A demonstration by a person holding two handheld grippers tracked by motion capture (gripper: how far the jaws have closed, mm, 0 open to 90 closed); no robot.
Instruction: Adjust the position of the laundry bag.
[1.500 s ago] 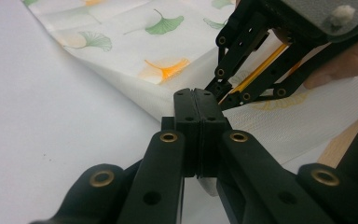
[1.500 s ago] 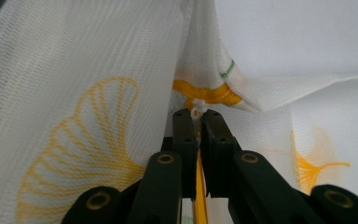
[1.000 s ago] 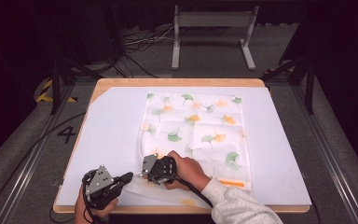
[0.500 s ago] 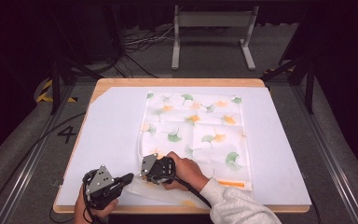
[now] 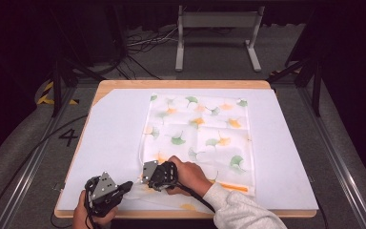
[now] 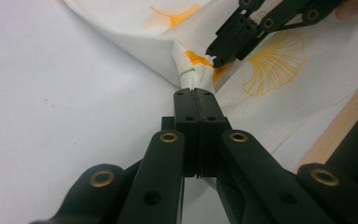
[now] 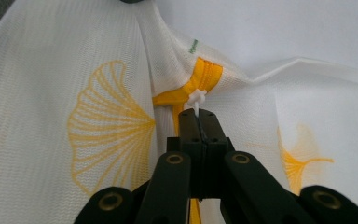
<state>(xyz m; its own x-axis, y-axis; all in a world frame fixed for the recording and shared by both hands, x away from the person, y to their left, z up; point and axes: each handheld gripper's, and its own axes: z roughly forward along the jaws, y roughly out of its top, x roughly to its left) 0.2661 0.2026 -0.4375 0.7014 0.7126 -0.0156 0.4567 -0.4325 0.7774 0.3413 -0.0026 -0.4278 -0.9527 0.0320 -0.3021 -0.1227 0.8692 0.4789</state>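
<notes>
mesh bag (image 5: 198,131) flat on table (image 5: 114,129), near corner lifted | left hand-held gripper (image 6: 196,93) pinches the corner cloth | right hand-held gripper (image 7: 198,114) clamps white zipper pull (image 7: 196,99) | risk: thin pull may slip out, or mesh may tear if pulled unevenly

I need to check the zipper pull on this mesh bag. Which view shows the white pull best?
The right gripper view: the white zipper pull sits close up, held at the tips of the right claw, against the orange zipper tape. The left gripper view shows it small, farther off. In the high view it is too small to tell.
</notes>
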